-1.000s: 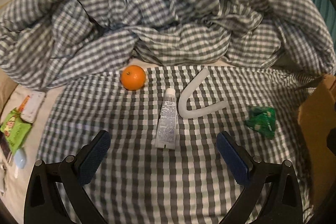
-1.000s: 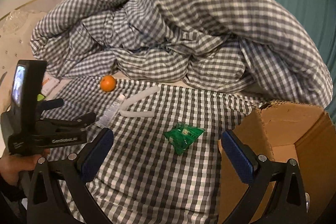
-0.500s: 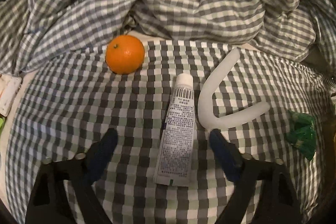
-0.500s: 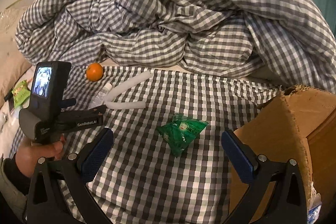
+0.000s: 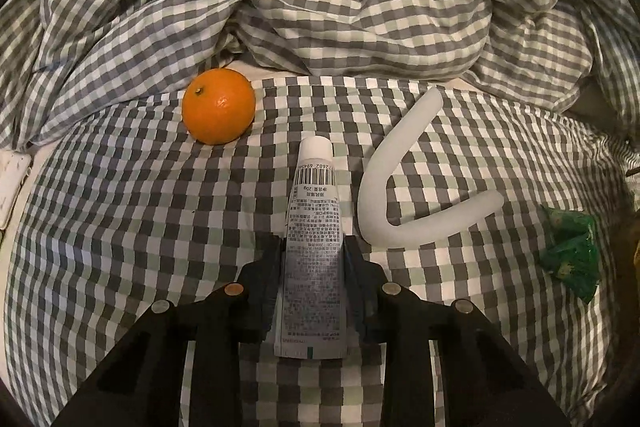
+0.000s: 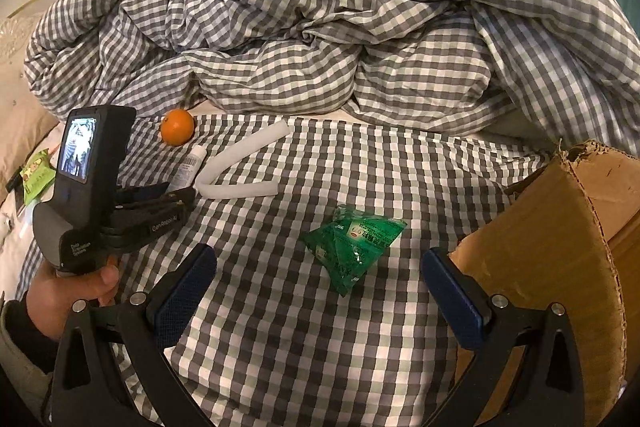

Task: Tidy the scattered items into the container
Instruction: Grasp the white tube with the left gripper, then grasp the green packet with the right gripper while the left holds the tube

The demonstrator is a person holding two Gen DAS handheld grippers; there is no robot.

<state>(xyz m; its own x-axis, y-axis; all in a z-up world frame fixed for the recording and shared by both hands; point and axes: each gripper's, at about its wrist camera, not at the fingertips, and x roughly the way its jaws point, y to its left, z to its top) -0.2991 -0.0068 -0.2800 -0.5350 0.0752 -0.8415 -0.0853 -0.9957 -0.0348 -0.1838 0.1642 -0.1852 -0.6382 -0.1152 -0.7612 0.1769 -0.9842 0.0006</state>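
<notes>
My left gripper [image 5: 313, 247] is shut on a white tube [image 5: 316, 219] that lies on the checked sheet, cap pointing away. An orange [image 5: 219, 111] sits beyond it to the left, a bent white foam stick [image 5: 394, 187] to its right, and a green packet [image 5: 572, 251] at the far right. In the right wrist view my right gripper [image 6: 320, 287] is open and empty, just before the green packet [image 6: 352, 243]. The cardboard box [image 6: 560, 247] stands at the right. The left gripper [image 6: 160, 203], tube [image 6: 190, 167], orange [image 6: 177, 127] and foam stick [image 6: 236, 171] show at the left.
A bunched checked duvet [image 6: 340, 27] fills the back of the bed. A green snack pack [image 6: 36, 179] and small items lie at the left edge near a pillow. A white flat item [image 5: 10, 183] lies at the left edge.
My left gripper moved forward and down to the tube and shut on it. My right gripper moved slightly closer to the green packet and stayed open.
</notes>
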